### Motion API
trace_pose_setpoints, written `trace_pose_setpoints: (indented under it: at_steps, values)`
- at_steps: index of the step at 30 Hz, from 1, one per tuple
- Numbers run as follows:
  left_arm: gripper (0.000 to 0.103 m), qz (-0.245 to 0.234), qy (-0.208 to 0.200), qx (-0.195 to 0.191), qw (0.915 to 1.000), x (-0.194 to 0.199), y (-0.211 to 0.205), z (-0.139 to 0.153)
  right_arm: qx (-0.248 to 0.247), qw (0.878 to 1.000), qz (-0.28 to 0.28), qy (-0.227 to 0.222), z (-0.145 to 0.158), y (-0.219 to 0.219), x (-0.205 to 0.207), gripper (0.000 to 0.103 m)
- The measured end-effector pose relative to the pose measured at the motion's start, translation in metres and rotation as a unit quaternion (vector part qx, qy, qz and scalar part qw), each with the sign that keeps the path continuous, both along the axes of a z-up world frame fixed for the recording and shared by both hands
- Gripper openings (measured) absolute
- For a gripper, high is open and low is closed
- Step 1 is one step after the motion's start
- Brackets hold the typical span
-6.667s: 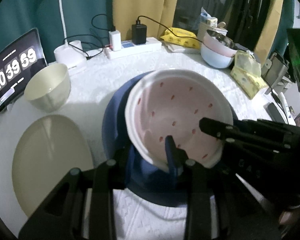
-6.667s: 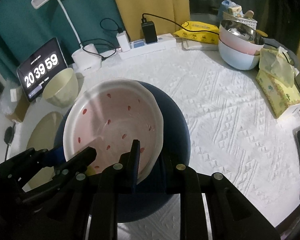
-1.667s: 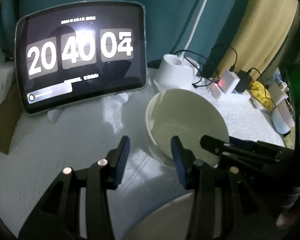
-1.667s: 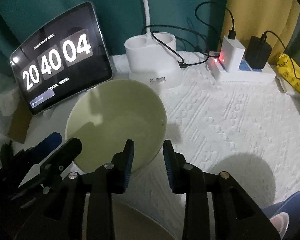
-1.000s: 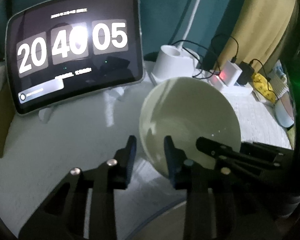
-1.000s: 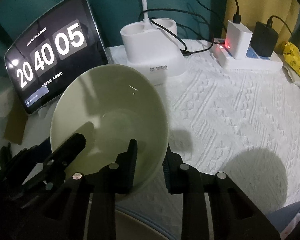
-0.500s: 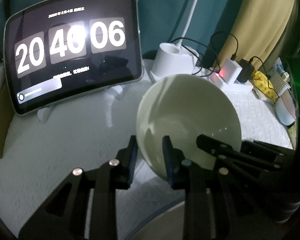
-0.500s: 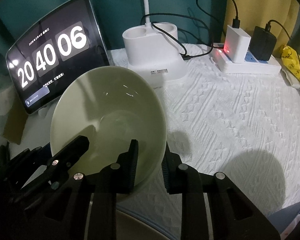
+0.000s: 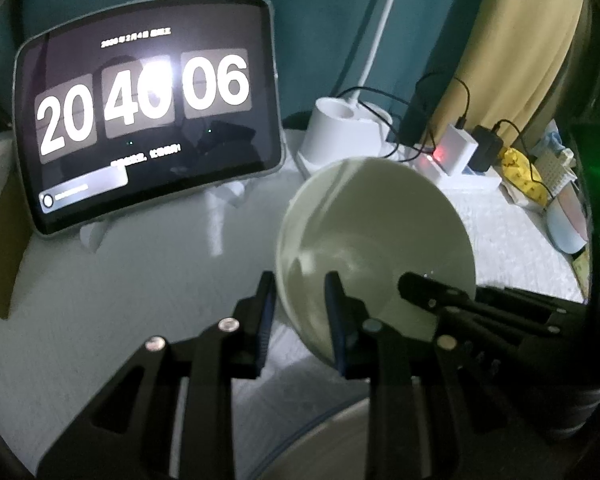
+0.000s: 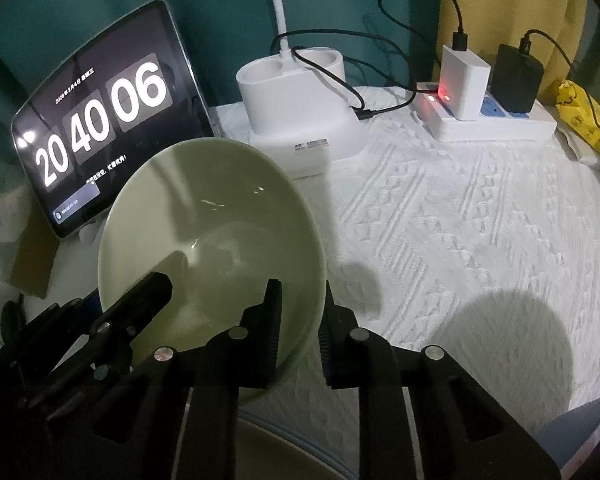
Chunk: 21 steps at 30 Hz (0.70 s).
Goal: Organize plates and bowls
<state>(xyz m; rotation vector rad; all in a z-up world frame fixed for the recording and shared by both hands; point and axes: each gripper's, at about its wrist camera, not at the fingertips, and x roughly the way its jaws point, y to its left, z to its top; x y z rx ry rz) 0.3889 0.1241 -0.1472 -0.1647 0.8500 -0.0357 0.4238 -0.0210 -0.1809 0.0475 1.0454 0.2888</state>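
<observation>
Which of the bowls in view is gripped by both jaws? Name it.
The pale green bowl, tilted off the tablecloth with the left gripper and right gripper clamping opposite sides of its rim. The stacked bowls sit untouched far right.

The bowl (image 10: 212, 240) sits near the front on the tablecloth (image 10: 460, 220), the tablet (image 10: 100, 120) behind-left, lamp base (image 10: 300, 108) behind, power strip (image 10: 492, 120) far right.

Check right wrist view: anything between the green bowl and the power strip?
Only the white lamp base with its black cable, behind bare white tablecloth, between green bowl and power strip, seen in the right wrist view.
</observation>
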Motion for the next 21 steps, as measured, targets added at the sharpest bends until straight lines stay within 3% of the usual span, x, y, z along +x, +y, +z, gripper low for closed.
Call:
trace_pose_setpoints:
  at_steps: [21]
  values:
    - [0.025,-0.005,-0.041,0.004,0.9991,-0.025,-0.008,0.033,0.012,0.999,-0.002,-0.05,0.042,-0.011,-0.018,0.014]
